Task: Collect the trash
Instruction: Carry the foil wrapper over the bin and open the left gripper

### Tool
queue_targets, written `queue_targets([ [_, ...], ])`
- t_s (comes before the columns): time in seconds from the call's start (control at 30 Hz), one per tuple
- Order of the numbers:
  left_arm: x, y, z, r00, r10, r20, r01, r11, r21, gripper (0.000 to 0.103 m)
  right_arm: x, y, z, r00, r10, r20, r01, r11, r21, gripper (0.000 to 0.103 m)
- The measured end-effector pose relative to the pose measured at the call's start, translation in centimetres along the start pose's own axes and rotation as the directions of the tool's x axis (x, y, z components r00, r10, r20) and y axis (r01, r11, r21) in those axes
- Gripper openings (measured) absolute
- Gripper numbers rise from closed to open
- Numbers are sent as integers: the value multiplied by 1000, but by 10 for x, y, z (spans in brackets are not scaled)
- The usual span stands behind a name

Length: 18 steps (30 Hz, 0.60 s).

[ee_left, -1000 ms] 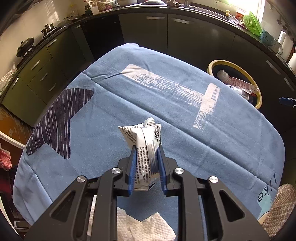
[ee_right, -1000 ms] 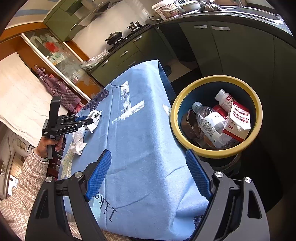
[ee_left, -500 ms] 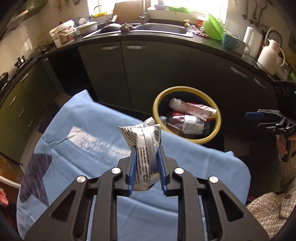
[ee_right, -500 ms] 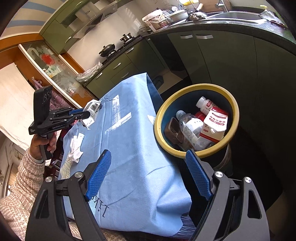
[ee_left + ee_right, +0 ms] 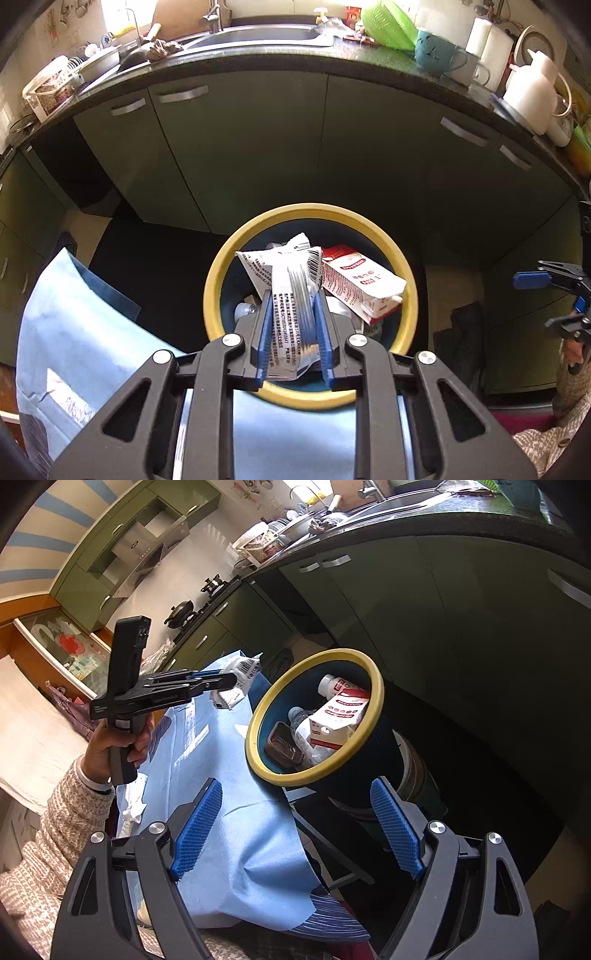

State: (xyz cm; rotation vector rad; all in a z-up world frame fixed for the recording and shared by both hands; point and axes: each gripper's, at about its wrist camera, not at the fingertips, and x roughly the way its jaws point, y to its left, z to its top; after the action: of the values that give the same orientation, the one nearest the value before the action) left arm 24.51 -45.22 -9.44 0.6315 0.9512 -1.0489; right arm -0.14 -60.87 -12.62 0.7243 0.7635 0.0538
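Left claw pinches wrapper above bin; right claw gapes over blue-clothed table.

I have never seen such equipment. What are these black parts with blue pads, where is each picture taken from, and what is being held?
A person holds two hand-held claws; each carries a camera looking along its fingers. The left claw is shut on a crumpled wrapper, seen above the yellow-rimmed bin. The bin already contains a carton. The other picture comes from the right claw, which is open and empty. It shows the left hand from the side, a blue cloth on the table, and a tissue lying there.
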Motion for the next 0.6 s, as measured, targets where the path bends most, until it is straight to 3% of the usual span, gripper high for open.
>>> queue_targets([
  [0.1,17,0,6,1000,3,-5,-3,1000,-13,23,0,-5,-1,1000,1,-3,-1,1000,11,82],
  [0.2,14,-1,5,1000,-2,18,3,1000,-29,41,1,-5,-1,1000,-4,-9,4,1000,11,82],
  [0.27,5,-7,1,999,17,38,-17,1000,-11,42,2,-2,-1,1000,-7,-11,7,1000,9,82],
  [0.37,-16,-11,-8,998,30,59,-29,1000,-10,51,5,3,-1,1000,-9,-17,9,1000,-2,82],
  [0.47,-50,-17,-26,993,30,115,-25,999,-43,53,10,15,-2,1000,-5,-27,4,1000,-26,82],
  [0.6,-109,-27,-69,971,99,216,-80,992,-93,70,19,34,-3,999,-5,-53,1,997,-73,82],
])
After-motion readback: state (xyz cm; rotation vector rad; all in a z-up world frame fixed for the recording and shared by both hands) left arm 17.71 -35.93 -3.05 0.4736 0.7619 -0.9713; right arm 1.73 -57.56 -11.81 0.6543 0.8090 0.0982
